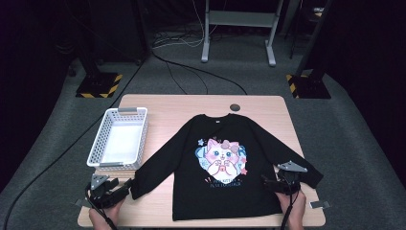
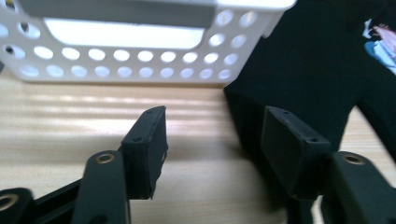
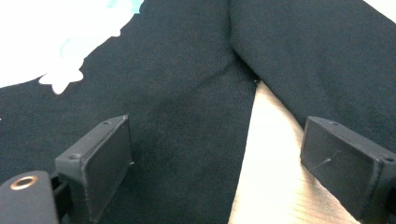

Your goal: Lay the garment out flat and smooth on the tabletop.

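Basket [image 1: 118,139] of white perforated plastic sits at the left of the bench [image 1: 201,103] in the high view, long side running away from the person, with a grey handle at each short end; its white floor carries nothing. In the left gripper view its near wall and grey handle fill the upper left of the frame.

The light wooden bench has a round grey cable port [image 1: 234,107] near its far edge. A black long-sleeved shirt [image 1: 218,191] lies flat across its middle, front up with a pink cartoon cat print, both sleeves spread outward.

The left gripper [image 1: 122,187], at the lower left of the high view, has its jaws apart just beside the cuff of the shirt's left-hand sleeve, nothing clamped. The right gripper [image 1: 268,183], at the lower right, holds its jaws wide apart over the shirt's side seam and the other sleeve.

Grey carpet surrounds the bench; cables cross it, and stands with yellow-black striped bases [image 1: 99,85] flank a grey metal frame [image 1: 238,28] in the dark room behind.
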A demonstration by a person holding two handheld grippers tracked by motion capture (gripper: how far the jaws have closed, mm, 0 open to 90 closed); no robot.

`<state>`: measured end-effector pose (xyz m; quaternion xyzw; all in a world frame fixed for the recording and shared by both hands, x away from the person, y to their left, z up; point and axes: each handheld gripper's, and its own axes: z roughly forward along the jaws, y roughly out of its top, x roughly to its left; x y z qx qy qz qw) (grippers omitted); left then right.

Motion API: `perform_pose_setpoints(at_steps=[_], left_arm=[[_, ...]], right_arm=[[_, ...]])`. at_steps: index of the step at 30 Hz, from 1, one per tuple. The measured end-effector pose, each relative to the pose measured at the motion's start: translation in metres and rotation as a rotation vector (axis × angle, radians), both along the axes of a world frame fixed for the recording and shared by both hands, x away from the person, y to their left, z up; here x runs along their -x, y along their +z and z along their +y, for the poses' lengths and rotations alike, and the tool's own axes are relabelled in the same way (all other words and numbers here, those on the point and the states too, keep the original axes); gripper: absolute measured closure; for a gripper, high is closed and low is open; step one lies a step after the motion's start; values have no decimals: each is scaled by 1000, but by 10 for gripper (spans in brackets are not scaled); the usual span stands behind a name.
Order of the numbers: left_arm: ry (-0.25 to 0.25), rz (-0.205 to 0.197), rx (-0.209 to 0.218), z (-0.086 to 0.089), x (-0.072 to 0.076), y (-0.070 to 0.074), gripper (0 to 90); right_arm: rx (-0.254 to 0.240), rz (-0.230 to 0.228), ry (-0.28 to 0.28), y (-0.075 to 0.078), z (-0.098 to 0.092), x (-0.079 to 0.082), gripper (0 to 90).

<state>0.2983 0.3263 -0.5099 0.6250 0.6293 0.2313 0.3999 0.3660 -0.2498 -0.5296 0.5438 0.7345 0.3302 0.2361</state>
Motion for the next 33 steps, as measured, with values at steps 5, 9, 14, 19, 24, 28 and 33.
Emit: perform_pose_setpoints(at_steps=[5, 9, 14, 19, 24, 28, 33], left_arm=[[-36, -62, -15, -15, 5, 13, 302], [-37, -83, -14, -18, 6, 19, 267], [-58, 39, -91, -18, -13, 2, 249], [-28, 105, -142, -14, -29, -17, 241], [-18, 88, -176, -16, -31, -19, 230], [-3, 67, -175, -15, -30, -22, 211], [5, 42, -148, -11, -25, -21, 132]], right_arm=[[0, 0, 0, 0, 0, 0, 85], [0, 0, 0, 0, 0, 0, 85], [0, 0, -1, 0, 0, 0, 87], [0, -4, -12, 0, 0, 3, 102], [4, -7, -17, 0, -2, 11, 107], [4, -7, -16, 0, -3, 16, 105], [1, 0, -13, 0, -4, 15, 82]])
